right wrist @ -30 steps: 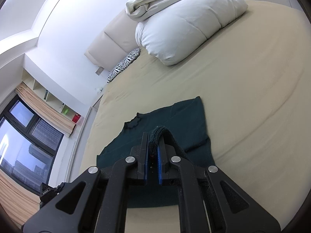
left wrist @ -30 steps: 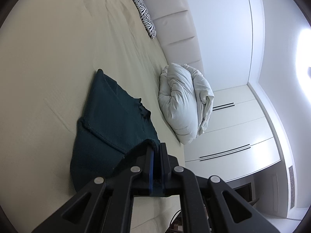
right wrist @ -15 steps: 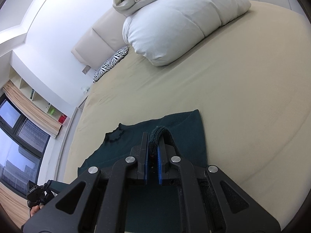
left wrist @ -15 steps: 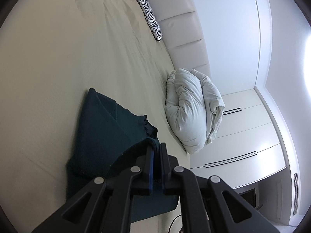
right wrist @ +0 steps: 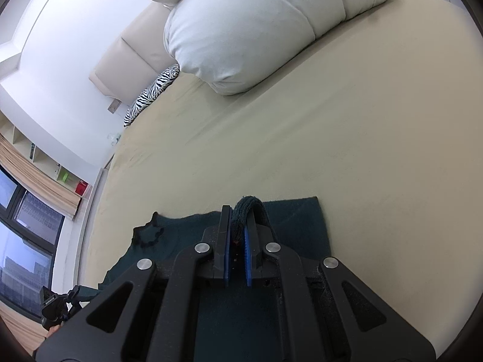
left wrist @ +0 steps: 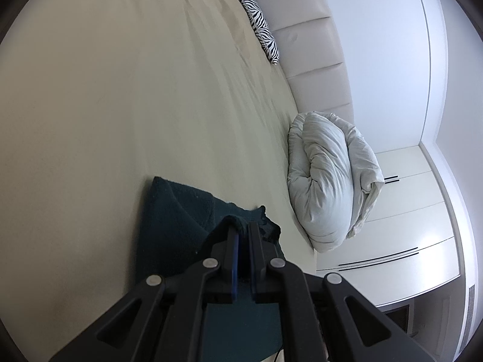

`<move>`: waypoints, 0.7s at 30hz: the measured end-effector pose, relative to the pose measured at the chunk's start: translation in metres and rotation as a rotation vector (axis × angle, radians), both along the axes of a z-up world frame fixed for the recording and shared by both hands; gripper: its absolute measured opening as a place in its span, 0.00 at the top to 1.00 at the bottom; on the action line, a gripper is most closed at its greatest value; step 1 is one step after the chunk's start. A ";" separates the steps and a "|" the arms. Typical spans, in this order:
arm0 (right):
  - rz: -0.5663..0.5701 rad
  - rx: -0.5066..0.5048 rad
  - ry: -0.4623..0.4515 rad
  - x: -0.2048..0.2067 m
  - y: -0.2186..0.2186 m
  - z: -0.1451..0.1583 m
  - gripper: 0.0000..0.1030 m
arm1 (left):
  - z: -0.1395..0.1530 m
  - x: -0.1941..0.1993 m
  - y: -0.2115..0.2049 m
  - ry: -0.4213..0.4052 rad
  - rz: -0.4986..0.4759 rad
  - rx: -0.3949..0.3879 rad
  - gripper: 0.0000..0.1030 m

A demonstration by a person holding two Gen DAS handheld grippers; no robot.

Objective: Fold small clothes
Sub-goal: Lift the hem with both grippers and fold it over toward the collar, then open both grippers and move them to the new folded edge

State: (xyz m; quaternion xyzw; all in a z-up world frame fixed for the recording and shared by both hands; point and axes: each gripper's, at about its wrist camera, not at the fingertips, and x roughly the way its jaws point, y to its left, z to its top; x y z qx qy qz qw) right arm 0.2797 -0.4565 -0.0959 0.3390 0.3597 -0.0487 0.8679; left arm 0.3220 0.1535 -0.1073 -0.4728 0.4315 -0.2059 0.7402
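Observation:
A dark teal knitted garment (left wrist: 175,220) lies on the beige bed sheet (left wrist: 120,105), its scalloped neckline (left wrist: 270,230) toward the duvet. My left gripper (left wrist: 241,229) is shut on a bunched edge of the garment. In the right wrist view the same garment (right wrist: 295,226) spreads under my right gripper (right wrist: 238,214), which is shut on a thick folded hem that loops over its fingertips. The neckline (right wrist: 148,235) shows at the left there. Both gripped edges are held low over the part of the garment that lies flat.
A rolled white duvet (left wrist: 329,178) sits by the padded headboard (left wrist: 314,48), and also fills the top of the right wrist view as the duvet (right wrist: 256,30). A zebra-print cushion (left wrist: 259,24) lies farther along. White wardrobe doors (left wrist: 398,226) stand beyond the bed. Windows (right wrist: 24,241) are at left.
Both grippers have carried their gripped edges forward and down over the garment, toward the headboard side. The visible flat part of the garment has shrunk. The duvet looms larger in the right wrist view.

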 end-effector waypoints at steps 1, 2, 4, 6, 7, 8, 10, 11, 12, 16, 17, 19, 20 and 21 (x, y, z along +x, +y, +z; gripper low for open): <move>0.000 -0.002 0.008 0.006 0.001 -0.003 0.94 | -0.002 0.003 -0.001 0.003 0.000 0.002 0.94; 0.001 -0.003 0.014 0.011 0.002 -0.006 0.94 | -0.004 0.006 -0.001 0.004 0.000 0.004 0.94; -0.003 -0.004 0.023 0.019 0.002 -0.012 0.94 | -0.008 0.010 -0.002 0.010 0.001 0.010 0.94; -0.004 0.002 0.027 0.027 0.002 -0.017 0.94 | -0.013 0.014 -0.003 0.021 0.004 0.014 0.94; -0.005 0.005 0.031 0.031 0.002 -0.021 0.94 | -0.016 0.016 -0.004 0.025 0.003 0.019 0.94; -0.004 0.007 0.034 0.034 0.002 -0.023 0.94 | -0.018 0.018 -0.004 0.030 0.004 0.031 0.93; -0.010 0.006 0.049 0.037 0.003 -0.028 0.91 | -0.021 0.021 -0.003 0.041 0.017 0.036 0.84; -0.014 0.010 0.050 0.039 0.002 -0.031 0.91 | -0.021 0.022 -0.002 0.044 0.022 0.027 0.79; -0.015 0.017 0.051 0.039 0.001 -0.033 0.90 | -0.020 0.023 -0.001 0.041 0.028 0.022 0.69; -0.053 0.005 0.038 0.031 -0.005 -0.032 0.73 | -0.010 0.022 0.001 0.018 0.037 0.025 0.55; -0.064 0.002 0.028 0.028 -0.008 -0.030 0.70 | -0.007 0.020 0.002 0.013 0.039 0.026 0.55; -0.078 0.008 0.023 0.023 -0.011 -0.028 0.70 | -0.002 0.013 0.002 0.001 0.035 0.032 0.54; -0.078 0.011 0.019 0.020 -0.013 -0.025 0.70 | 0.001 0.008 0.001 -0.006 0.029 0.039 0.54; -0.075 0.005 0.016 0.016 -0.014 -0.022 0.70 | 0.003 0.003 -0.001 -0.012 0.020 0.053 0.53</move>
